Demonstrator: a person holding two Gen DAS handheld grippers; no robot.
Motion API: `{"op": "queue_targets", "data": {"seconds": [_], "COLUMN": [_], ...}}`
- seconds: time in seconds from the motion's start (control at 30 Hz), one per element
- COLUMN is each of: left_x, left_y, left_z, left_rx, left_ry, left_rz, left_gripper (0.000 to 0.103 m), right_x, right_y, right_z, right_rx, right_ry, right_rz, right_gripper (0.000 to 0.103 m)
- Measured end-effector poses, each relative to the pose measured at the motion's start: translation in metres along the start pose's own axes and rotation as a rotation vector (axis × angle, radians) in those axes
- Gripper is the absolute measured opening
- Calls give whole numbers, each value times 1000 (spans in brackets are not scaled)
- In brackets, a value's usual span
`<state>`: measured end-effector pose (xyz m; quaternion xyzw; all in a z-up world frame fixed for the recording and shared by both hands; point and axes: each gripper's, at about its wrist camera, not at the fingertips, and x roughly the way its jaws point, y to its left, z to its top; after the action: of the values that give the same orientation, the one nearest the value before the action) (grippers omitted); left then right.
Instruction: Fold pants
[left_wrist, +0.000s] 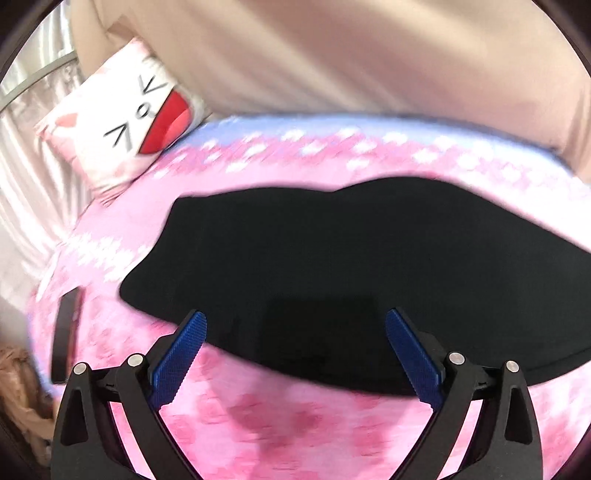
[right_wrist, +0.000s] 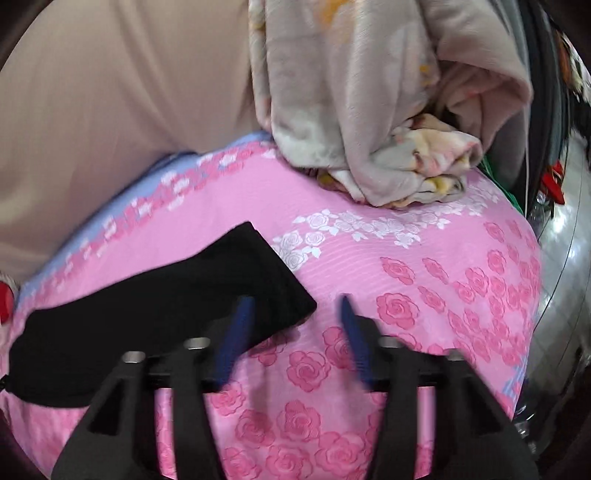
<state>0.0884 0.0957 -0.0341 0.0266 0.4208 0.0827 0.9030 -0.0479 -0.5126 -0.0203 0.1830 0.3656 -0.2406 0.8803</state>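
Looking down along my left claw (left_wrist: 295, 325), I see its two blue ribbed pads (left_wrist: 177, 365) spread wide with nothing caught between them. The black fabric pants (left_wrist: 332, 258) lie flat on the pink rose-printed bed sheet (left_wrist: 258, 435), just ahead of this claw and stretching away to both sides of it; the near edge of the cloth shows between and behind the pad tips, but the pads do not press on it. Farther off to the left of the claw sits a white cushion with a cartoon face and a red open mouth (left_wrist: 129, 122). A dark flat object (left_wrist: 66, 332) lies on the sheet close to the claw's left side; I cannot tell what it is. Beyond the pants rises a beige padded headboard (left_wrist: 351, 55).

My right claw (right_wrist: 295, 317) hangs over the same pink sheet (right_wrist: 406, 266) with its pads apart at a middling width and empty. The pants (right_wrist: 166, 314) lie to the left of this claw, their corner reaching up to the left pad (right_wrist: 236, 336), which overlaps the cloth's edge in this view; I cannot tell whether it touches. The right pad stands over bare sheet. Well ahead of the claw a grey-beige fleece blanket with a floral lining (right_wrist: 369, 110) is heaped on the bed.
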Motion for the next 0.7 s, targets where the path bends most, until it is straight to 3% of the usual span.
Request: {"op": "queue_targets", "data": {"seconds": [0.13, 0.2, 0.27, 0.37, 0.47, 0.6, 0.7], "left_x": [-5, 2, 10, 20, 27, 35, 37], "left_y": [-54, -86, -115, -142, -149, -150, -150], "left_z": [4, -1, -8, -18, -22, -24, -23], "left_rx": [83, 131, 178, 225, 226, 213, 197], "left_ry": [-20, -12, 1, 22, 46, 64, 67], "left_rz": [-86, -106, -105, -84, -103, -100, -104], "left_gripper": [96, 96, 96, 96, 96, 97, 97], "right_x": [25, 47, 72, 71, 51, 36, 28], "right_y": [18, 24, 24, 10, 13, 8, 1], "right_z": [4, 3, 4, 14, 6, -15, -29], "right_rx": [-94, -152, -199, -86, -52, -6, 48], "right_ry": [45, 82, 127, 97, 60, 74, 86], "right_rz": [-14, -65, -143, -126, -96, -71, -20], "right_gripper": [63, 63, 49, 51, 67, 73, 86]}}
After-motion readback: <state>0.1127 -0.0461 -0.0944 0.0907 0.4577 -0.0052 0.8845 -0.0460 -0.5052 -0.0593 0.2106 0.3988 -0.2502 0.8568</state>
